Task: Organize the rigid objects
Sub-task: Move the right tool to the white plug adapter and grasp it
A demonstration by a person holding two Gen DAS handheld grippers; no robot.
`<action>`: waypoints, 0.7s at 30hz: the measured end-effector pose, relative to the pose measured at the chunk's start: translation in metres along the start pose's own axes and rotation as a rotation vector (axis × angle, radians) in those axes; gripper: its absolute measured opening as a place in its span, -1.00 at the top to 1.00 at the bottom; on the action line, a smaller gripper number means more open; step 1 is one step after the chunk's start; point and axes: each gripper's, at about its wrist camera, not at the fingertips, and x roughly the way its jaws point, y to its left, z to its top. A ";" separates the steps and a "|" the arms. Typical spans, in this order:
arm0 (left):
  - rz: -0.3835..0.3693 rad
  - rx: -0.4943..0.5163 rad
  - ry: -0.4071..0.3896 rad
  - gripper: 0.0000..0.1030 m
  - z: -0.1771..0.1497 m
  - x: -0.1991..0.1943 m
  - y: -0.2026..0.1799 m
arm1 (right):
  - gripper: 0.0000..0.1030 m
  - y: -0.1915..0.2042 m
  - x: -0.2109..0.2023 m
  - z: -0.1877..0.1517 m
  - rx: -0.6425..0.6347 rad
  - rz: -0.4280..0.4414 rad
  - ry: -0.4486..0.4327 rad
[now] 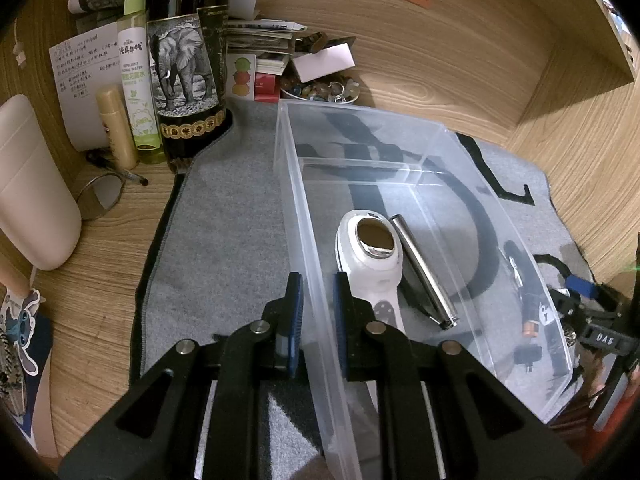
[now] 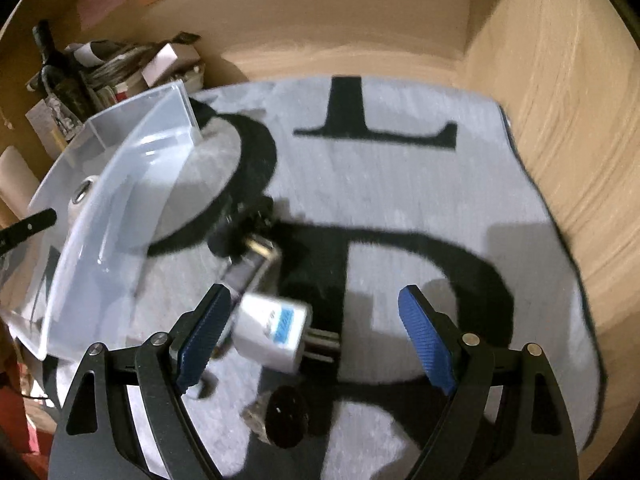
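Clear plastic is what catches the eye first: a see-through bin (image 1: 400,184) is sitting on a grey mat (image 1: 224,216) with big black letters woven into it, spread over a wood-grain desk (image 1: 460,60). The left gripper (image 1: 318,316) is straddling the bin's near-left wall, one blue-padded finger outside and one inside, the two nearly closed and pinching the thin plastic between them. Lying on the bin's floor are a white handheld device (image 1: 372,252) with an oval metal-rimmed face and, just beside it on the right, a silvery metal cylinder (image 1: 424,272) pointing slantwise toward the near corner. Against the bin's right side, seen through the wall, some small dark parts are resting on the mat, too murky to name. The right gripper (image 2: 316,336) is hovering low over the mat with its jaws spread wide and nothing between the pads; a white plug adapter (image 2: 276,336) with a blue label and metal prongs is lying under it, close to the left finger (image 2: 204,332) though I cannot tell whether they are touching. Beyond the adapter a blurred cluster of dark bits with a brass-coloured piece (image 2: 256,244) is lying just beside the bin (image 2: 120,216), and a dark rounded object (image 2: 286,420) is sitting nearer the camera. Off in the far-left corner of the desk a tall black bottle with an elephant label (image 1: 184,60), a green spray bottle (image 1: 138,72), handwritten notes and a stack of papers are crowding together.
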 end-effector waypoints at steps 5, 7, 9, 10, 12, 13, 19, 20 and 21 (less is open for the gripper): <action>-0.001 -0.002 -0.001 0.74 0.000 0.000 0.000 | -0.53 -0.005 0.005 -0.006 0.038 0.048 0.033; -0.001 -0.002 0.000 0.74 0.000 0.000 0.000 | -0.37 -0.005 0.004 -0.006 0.036 0.053 0.030; -0.001 -0.003 -0.001 0.74 0.000 0.000 0.000 | -0.19 -0.005 0.004 -0.005 0.040 0.065 0.029; -0.001 -0.004 -0.001 0.74 0.000 0.000 0.000 | -0.13 -0.006 0.003 -0.005 0.044 0.070 0.023; 0.000 -0.004 -0.002 0.74 0.000 0.000 0.000 | 0.10 -0.006 0.003 -0.003 0.051 0.092 0.025; 0.000 -0.004 -0.002 0.74 0.000 -0.001 0.000 | 0.10 -0.006 0.003 -0.003 0.052 0.093 0.023; -0.001 -0.005 -0.002 0.74 0.000 -0.001 0.000 | 0.12 -0.003 0.000 0.000 0.051 0.094 -0.003; -0.001 -0.005 -0.001 0.74 0.000 -0.001 0.000 | 0.12 -0.004 -0.001 0.002 0.049 0.094 -0.007; -0.001 -0.005 -0.001 0.74 -0.001 -0.001 0.000 | 0.12 -0.004 -0.003 0.003 0.050 0.094 -0.017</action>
